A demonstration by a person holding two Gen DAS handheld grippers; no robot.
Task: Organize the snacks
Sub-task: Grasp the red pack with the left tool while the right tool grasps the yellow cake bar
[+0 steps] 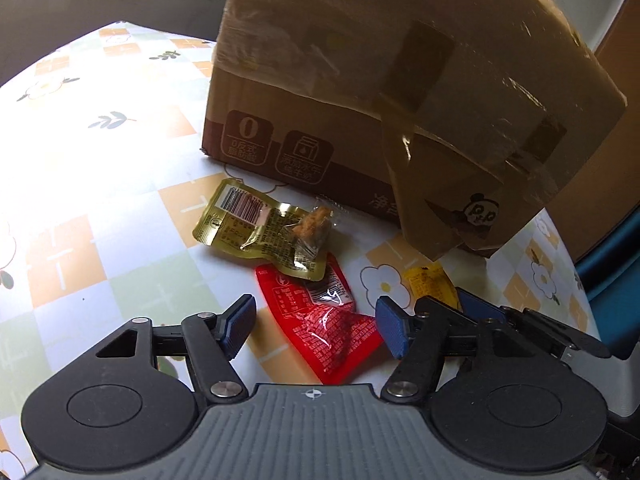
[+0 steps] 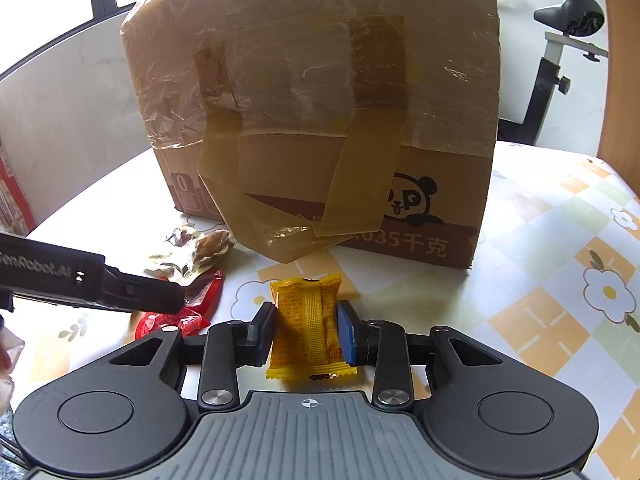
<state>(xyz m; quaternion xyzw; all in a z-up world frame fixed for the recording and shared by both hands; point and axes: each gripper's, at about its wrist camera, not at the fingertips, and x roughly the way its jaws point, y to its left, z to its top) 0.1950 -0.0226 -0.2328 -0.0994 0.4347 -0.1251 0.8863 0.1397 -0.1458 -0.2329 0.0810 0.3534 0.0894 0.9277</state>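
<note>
A home: flowered tablecloth (image 2: 560,240), exercise bike (image 2: 560,52), window behind.

Both wrist cameras are looking steeply down along their claws, close over the tabletop (image 1: 100,208) — each facing the taped cardboard box (image 2: 312,92). They are sharing the box, the red packet (image 1: 324,332) and the yellow packet (image 2: 308,332).

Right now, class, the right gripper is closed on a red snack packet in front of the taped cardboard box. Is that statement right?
Not quite. The packet between the right gripper's pads is the yellow snack packet, as the right wrist view shows. The red snack packet lies free between the left gripper's open jaws. The taped cardboard box stands behind, as stated.
</note>
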